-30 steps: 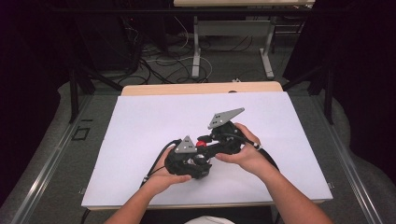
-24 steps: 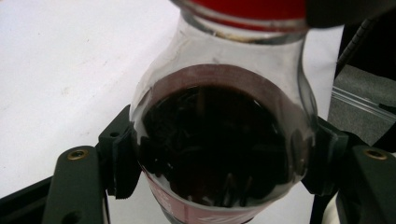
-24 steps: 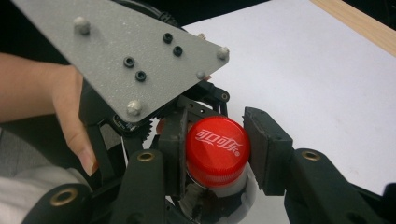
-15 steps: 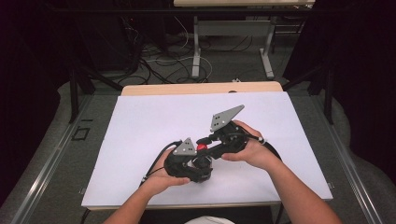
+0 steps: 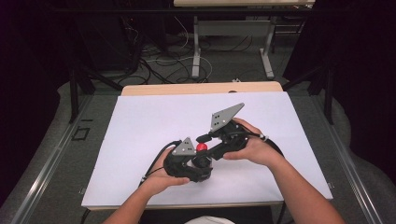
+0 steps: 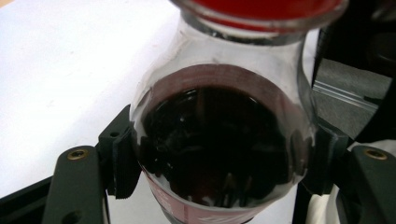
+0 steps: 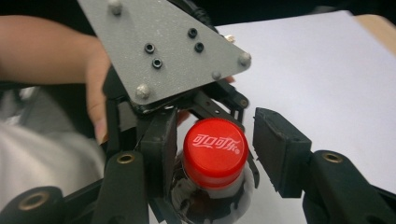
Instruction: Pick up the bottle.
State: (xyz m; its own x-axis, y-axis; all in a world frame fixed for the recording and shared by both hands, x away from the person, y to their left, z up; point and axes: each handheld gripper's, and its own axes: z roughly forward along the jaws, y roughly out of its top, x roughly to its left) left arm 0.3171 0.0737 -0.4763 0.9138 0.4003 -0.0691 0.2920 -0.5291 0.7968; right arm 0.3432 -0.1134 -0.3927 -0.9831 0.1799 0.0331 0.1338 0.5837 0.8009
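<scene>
While two hands work, a bottle of dark drink sits between black jaws.

The left gripper squeezes the bottle's round body, one pad pressed on each side. The red cap sits between the right gripper's jaws, which are apart: the left pad is against it, the right pad stands off. White table lies below.

high view: set above the person's side, faced forward and down on the white table | left gripper view: held close against the bottle; faced along its jaws | right gripper view: aimed near the red cap; bottle and table are shared
</scene>
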